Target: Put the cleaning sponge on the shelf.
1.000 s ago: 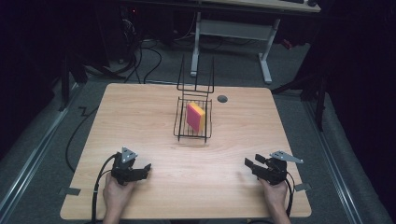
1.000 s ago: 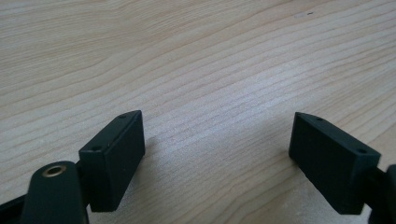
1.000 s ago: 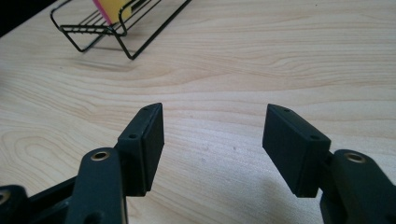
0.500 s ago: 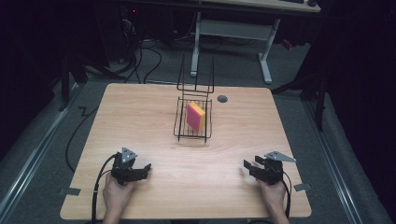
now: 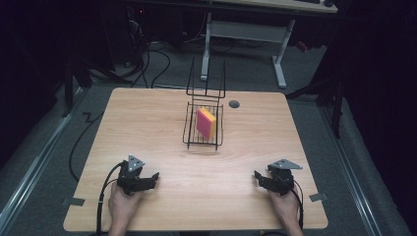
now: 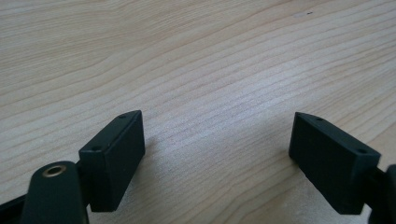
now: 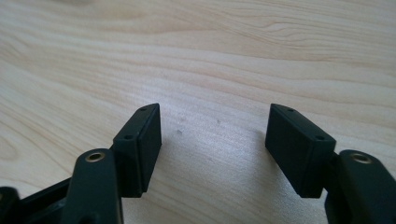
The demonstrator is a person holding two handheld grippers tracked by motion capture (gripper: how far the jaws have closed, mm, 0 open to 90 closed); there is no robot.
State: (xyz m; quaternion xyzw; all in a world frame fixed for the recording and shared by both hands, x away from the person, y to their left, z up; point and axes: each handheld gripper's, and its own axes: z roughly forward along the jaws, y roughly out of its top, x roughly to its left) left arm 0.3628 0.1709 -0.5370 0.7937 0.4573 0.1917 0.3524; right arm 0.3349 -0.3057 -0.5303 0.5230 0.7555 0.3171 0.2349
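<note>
Wood-grain table (image 5: pixel 162 123), pale laminate, rectangular with rounded corners, a round dark grommet hole (image 5: pixel 234 104) near its far edge.

Wire rack (image 5: pixel 203 129), thin black metal rod, open box shape with a taller looped back section; stands at the centre of the table, toward the far side.

Sponge (image 5: pixel 206 123), flat rectangular block, pink face with a yellow layer along one side, soft-looking; stands on edge inside the rack, well apart from both claws.

Left claw (image 5: pixel 147 180), matte black plastic body with a grey three-cornered plate on top, held in a hand at the near left of the table. In the left gripper view its two blocky rectangular pads, each with small screw holes, stand wide apart over bare wood grain, nothing between them.

Right claw (image 5: pixel 260 178), same build, held in a hand at the near right. Its jaws have just been opening; the right gripper view shows them wide, only table surface with a few faint specks between them.

Black cable (image 5: pixel 104 189), trailing from the left claw off the near edge.
</note>
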